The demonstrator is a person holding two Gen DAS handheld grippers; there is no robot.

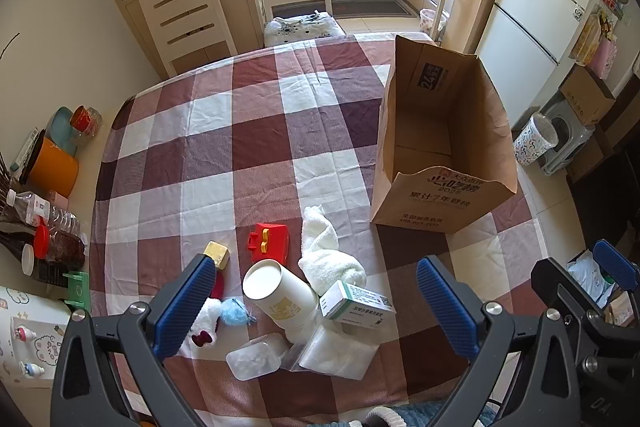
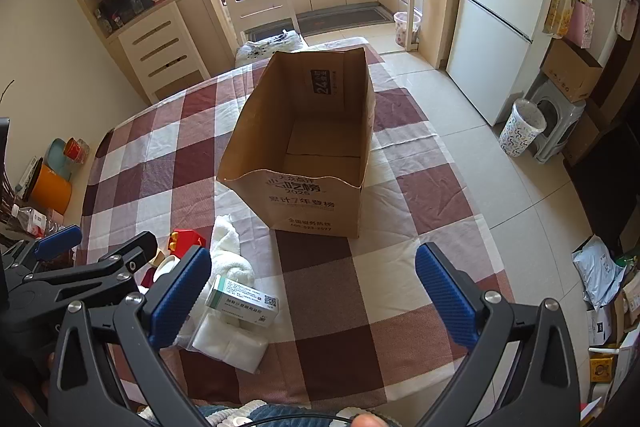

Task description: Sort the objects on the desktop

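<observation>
An open brown paper bag [image 1: 444, 147] stands upright and empty on the checked tablecloth [image 1: 256, 143]; it also shows in the right wrist view [image 2: 304, 155]. A pile lies near the front: a white tube [image 1: 280, 299], a medicine box [image 1: 356, 305] [image 2: 242, 301], a white towel [image 1: 326, 255], a red toy [image 1: 268, 241], a gold block [image 1: 217, 254], a plush toy [image 1: 208, 319], a clear lidded box [image 1: 256, 357] and a clear bag [image 1: 336, 351] [image 2: 228, 343]. My left gripper [image 1: 316, 311] is open above the pile. My right gripper [image 2: 312, 295] is open, right of the box.
Bottles, an orange container [image 1: 52, 169] and jars crowd the table's left edge by the wall. A chair [image 1: 302, 27] stands at the far end. A fridge, a patterned bin [image 2: 520, 127] and cartons stand on the floor to the right.
</observation>
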